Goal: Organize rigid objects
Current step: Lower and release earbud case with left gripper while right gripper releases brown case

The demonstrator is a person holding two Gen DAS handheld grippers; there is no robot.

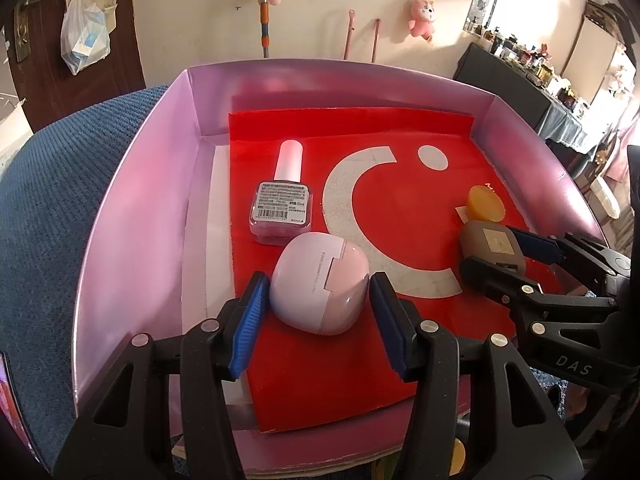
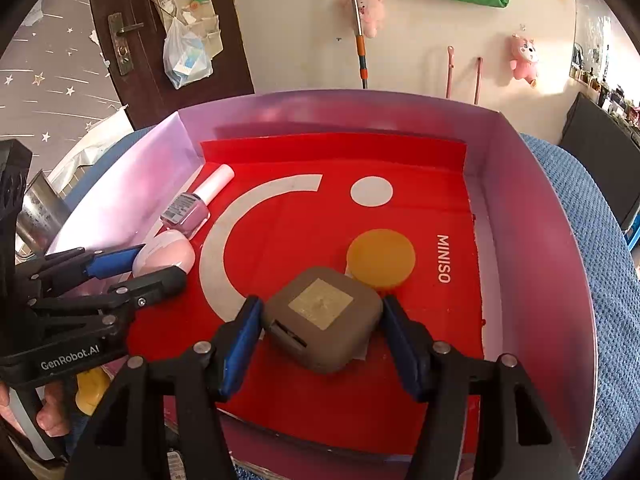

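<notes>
A shallow pink tray (image 2: 532, 216), lined with red paper (image 2: 280, 232), is holding 4 things: a nail polish bottle (image 1: 282, 204), a pink case (image 1: 320, 284), a yellow disc (image 2: 380, 256) and a brown case (image 2: 322, 320). The left gripper (image 1: 318, 304) is standing spread around the pink case, pads just clear. The right gripper (image 2: 320, 340) is pinching the brown case.

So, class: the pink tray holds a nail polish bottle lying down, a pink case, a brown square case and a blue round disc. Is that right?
Not quite. The round disc is yellow-orange, not blue; the right wrist view shows it beside the brown square case. The rest holds: the nail polish bottle lies flat and the pink case sits in the pink tray.
</notes>
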